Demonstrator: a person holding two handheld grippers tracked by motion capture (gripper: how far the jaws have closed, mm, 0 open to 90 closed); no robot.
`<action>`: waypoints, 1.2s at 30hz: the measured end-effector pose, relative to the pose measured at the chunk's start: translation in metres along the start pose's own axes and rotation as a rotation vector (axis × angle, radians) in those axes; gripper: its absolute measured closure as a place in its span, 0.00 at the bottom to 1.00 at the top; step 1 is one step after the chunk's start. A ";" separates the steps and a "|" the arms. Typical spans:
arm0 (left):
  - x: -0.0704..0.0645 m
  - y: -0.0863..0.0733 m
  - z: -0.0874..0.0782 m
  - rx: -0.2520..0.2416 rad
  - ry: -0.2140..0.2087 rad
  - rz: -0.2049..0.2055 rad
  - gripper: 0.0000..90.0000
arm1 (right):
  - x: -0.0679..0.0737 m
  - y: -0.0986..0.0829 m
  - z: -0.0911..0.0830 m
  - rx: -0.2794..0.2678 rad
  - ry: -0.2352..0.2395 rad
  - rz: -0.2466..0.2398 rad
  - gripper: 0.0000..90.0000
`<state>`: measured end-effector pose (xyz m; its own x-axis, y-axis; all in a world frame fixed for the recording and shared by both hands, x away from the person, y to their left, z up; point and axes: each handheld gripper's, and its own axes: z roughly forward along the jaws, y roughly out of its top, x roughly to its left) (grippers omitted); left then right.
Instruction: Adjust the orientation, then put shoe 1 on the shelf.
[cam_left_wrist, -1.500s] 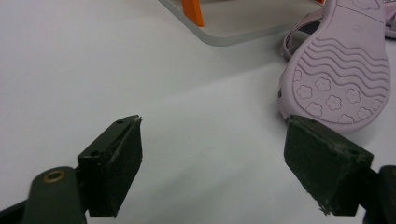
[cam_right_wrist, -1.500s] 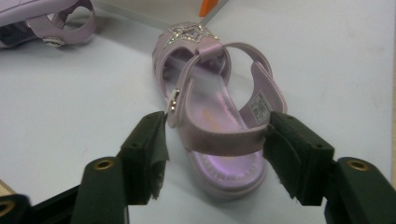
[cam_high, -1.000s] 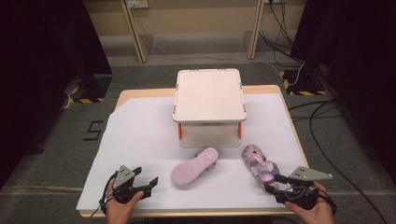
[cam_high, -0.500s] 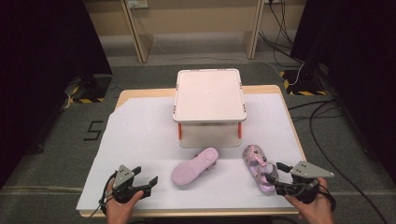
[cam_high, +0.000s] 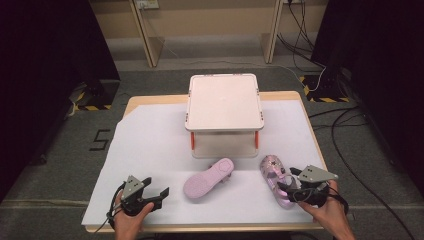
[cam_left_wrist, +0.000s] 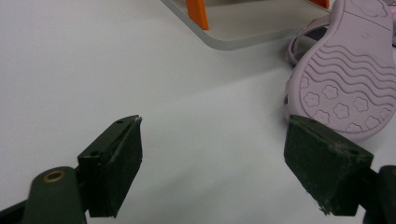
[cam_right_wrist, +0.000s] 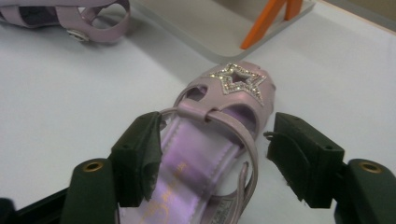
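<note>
Two pale purple child's sandals lie on the white sheet in front of a stand. The upright sandal (cam_high: 272, 172) has a glittery star on its toe (cam_right_wrist: 239, 79). My right gripper (cam_high: 286, 189) (cam_right_wrist: 212, 154) is open and straddles its strap, the left jaw at the strap's edge and the right jaw a little apart. The other sandal (cam_high: 209, 177) lies sole up, its flower tread (cam_left_wrist: 350, 70) facing the camera. My left gripper (cam_high: 156, 196) (cam_left_wrist: 212, 154) is open over bare sheet to the left of that sandal, with nothing between its jaws.
A white two-level stand (cam_high: 224, 102) with orange legs (cam_left_wrist: 197, 11) (cam_right_wrist: 268, 18) occupies the table's middle; its lower shelf (cam_left_wrist: 243, 28) (cam_right_wrist: 210, 28) lies just beyond both sandals. The white sheet (cam_high: 150, 145) covers most of the wooden table. Dark floor and cables surround it.
My right gripper has slid forward and left onto the upright sandal, so its jaws now sit on either side of the strap. The left gripper and the upturned sandal have stayed put.
</note>
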<state>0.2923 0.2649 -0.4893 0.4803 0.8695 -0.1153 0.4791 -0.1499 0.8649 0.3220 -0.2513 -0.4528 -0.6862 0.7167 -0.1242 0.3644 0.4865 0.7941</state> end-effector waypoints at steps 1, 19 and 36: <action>0.000 0.000 0.000 -0.001 -0.001 0.000 0.21 | 0.000 0.001 0.001 -0.002 0.006 0.000 0.37; -0.001 0.000 0.000 -0.003 -0.005 0.005 0.21 | 0.001 0.001 0.016 0.057 -0.041 -0.124 0.88; 0.000 -0.001 -0.003 -0.009 -0.004 0.005 0.21 | 0.013 0.045 0.014 -0.106 0.008 -0.224 0.94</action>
<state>0.2889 0.2663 -0.4888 0.4855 0.8668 -0.1135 0.4704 -0.1496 0.8697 0.3386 -0.2134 -0.4270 -0.7477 0.5925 -0.2997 0.1344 0.5771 0.8055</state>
